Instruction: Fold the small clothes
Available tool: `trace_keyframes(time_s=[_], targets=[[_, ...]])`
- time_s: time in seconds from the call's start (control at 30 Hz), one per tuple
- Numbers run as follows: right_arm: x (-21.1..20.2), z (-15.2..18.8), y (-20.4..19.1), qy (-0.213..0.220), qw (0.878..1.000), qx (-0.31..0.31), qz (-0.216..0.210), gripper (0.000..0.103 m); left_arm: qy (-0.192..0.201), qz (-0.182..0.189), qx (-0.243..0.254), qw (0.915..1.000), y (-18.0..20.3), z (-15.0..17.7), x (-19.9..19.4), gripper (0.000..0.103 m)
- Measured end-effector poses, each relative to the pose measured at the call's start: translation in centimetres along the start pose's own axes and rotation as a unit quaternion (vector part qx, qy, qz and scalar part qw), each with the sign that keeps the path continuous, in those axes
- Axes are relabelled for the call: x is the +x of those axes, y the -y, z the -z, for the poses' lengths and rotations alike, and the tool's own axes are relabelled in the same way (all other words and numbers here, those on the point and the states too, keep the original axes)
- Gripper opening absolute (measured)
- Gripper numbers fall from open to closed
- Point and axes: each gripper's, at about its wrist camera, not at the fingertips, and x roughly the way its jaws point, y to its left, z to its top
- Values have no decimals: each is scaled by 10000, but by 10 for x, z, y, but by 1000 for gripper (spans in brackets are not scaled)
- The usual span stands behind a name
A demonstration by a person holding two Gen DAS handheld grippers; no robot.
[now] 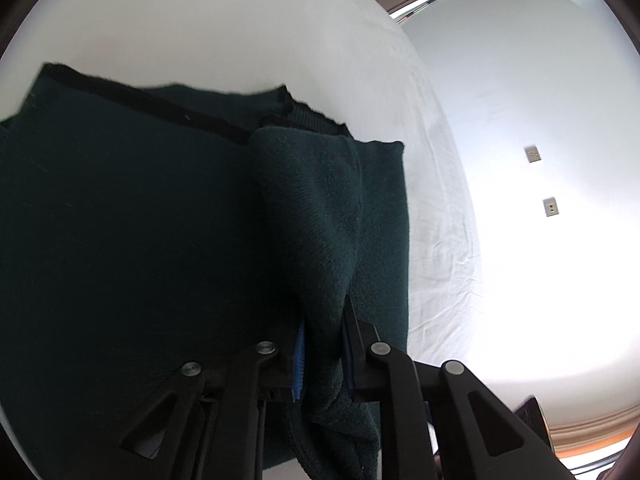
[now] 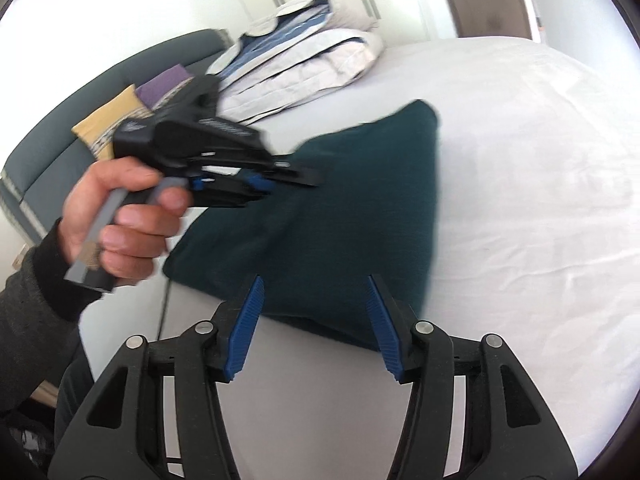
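Note:
A dark green knitted garment [image 1: 140, 240] lies on the white bed. My left gripper [image 1: 322, 320] is shut on a bunched fold of it and lifts that part. In the right wrist view the same garment [image 2: 340, 216] lies on the sheet, one side raised by the left gripper [image 2: 298, 176], held in a bare hand. My right gripper [image 2: 314, 300] is open and empty, its blue pads [image 2: 248, 320] hovering just in front of the garment's near edge.
The white bed sheet [image 2: 520, 200] stretches to the right. Folded bedding and pillows [image 2: 304, 56] are piled at the far side. A grey headboard [image 2: 52, 148] with yellow and purple cushions [image 2: 116, 116] is at the left. A white wall with switches [image 1: 550, 206] is behind.

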Motion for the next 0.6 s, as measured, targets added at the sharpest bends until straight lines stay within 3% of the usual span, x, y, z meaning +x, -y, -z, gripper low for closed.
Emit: trace_keyframes(time_s=[0.13, 0.33, 0.47, 0.6], targets=[[8, -9, 6, -29, 9983, 132, 574, 51, 140, -91, 111, 9998, -12, -3, -30, 16], [57, -20, -30, -527, 9953, -582, 559, 51, 451, -300, -1, 9985, -50, -11, -82, 16], [77, -25, -64, -635, 9921, -997, 420, 51, 613, -453, -134, 9970, -80, -13, -112, 16], [93, -23, -84, -778, 9875, -1302, 424, 53, 629, -401, -353, 9966, -106, -13, -122, 16]])
